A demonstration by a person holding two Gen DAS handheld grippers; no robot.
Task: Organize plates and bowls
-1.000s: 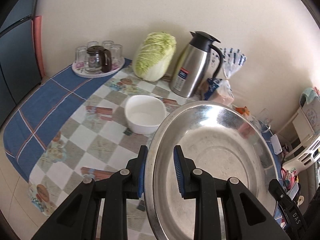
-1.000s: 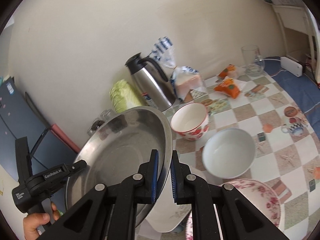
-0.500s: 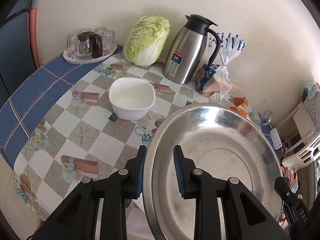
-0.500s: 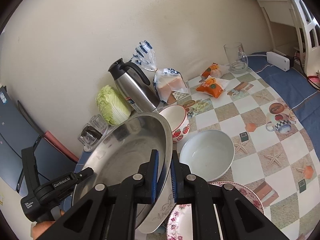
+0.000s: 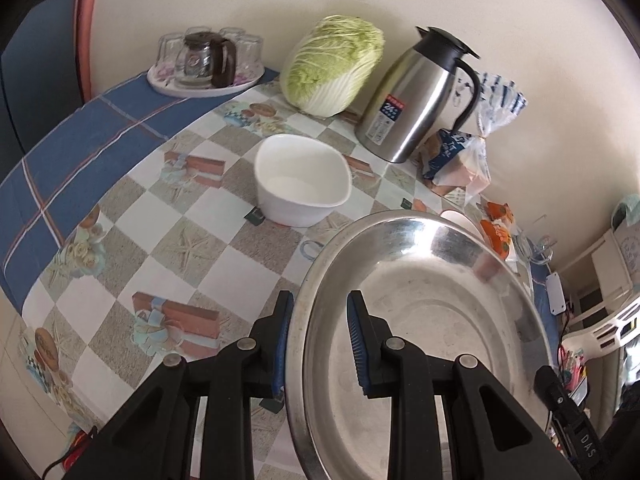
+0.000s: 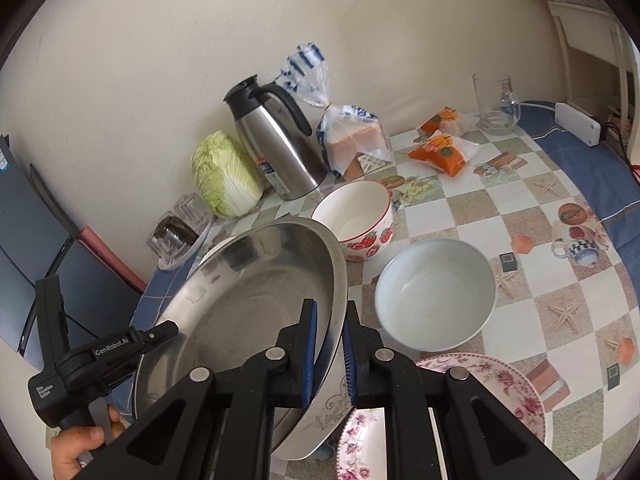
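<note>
Up front in the left wrist view, the left gripper [image 5: 320, 336] has its blue pads clamped on the near rim of a large steel basin [image 5: 432, 320], one pad outside the rim and one inside, and the basin fills the lower right of the picture above the checked tablecloth [image 5: 168, 248]. Beyond it a white squarish bowl [image 5: 302, 190] sits alone on the cloth, with a cabbage [image 5: 332, 70], a steel thermos jug [image 5: 420, 96] and a bag of bread [image 5: 460, 160] along the wall behind, and a tray of glasses [image 5: 206, 64] at the far left corner. Over in the right wrist view, the right gripper [image 6: 329, 344] stands narrow, pinching the opposite rim of the same basin, which tilts above a patterned white bowl [image 6: 320, 432]. Just to the right lie a plain white bowl [image 6: 434, 294], a strawberry-printed bowl [image 6: 356, 220] behind it, and a pink floral plate [image 6: 508, 392] in front. A hand [image 6: 76, 448] grips the other tool at lower left
</note>
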